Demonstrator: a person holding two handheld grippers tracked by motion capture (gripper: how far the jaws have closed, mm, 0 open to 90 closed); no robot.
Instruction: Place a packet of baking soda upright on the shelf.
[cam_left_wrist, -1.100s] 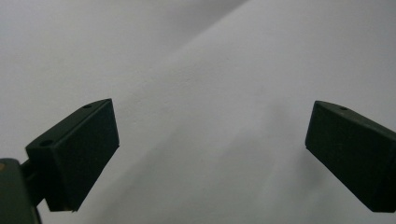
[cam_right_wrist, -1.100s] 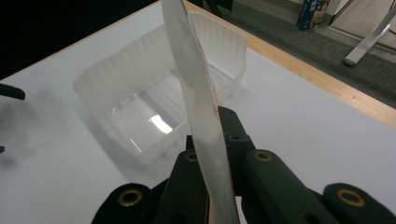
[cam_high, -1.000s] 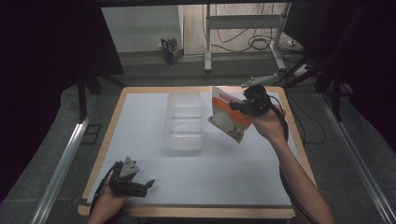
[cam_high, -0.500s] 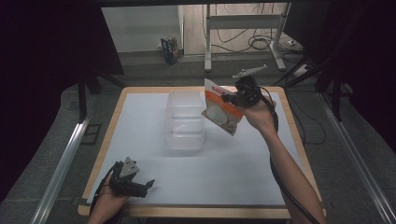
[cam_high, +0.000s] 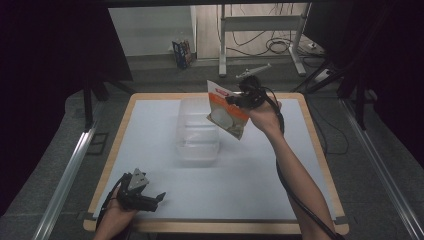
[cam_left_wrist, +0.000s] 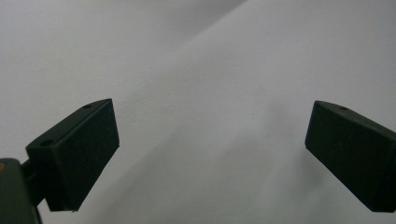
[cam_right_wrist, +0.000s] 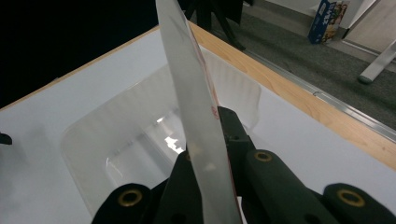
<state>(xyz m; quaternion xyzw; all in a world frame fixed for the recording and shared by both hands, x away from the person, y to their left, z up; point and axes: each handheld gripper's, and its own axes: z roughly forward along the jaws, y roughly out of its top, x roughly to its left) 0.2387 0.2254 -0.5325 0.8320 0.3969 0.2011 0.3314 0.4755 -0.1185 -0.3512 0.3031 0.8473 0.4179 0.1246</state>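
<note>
My right gripper (cam_high: 235, 99) is shut on a flat orange-and-white packet (cam_high: 226, 109), holding it in the air just right of a clear plastic bin (cam_high: 196, 131) in the middle of the table. In the right gripper view the packet (cam_right_wrist: 194, 98) stands edge-on between my jaws, with the clear bin (cam_right_wrist: 135, 149) below and behind it. My left gripper (cam_high: 154, 199) rests near the front left corner of the white table top (cam_high: 250, 170), open; in the left gripper view its two black fingers (cam_left_wrist: 74, 154) stand wide apart over bare white surface with nothing between them.
The table has a wooden rim (cam_high: 320, 145). Beyond its far edge lie a grey floor, a metal desk frame (cam_high: 260, 25) with cables, and a small box (cam_high: 182, 52). Dark curtains flank both sides.
My right gripper has carried the packet up and leftward, toward the far side of the clear bin. The left gripper has stayed put.
</note>
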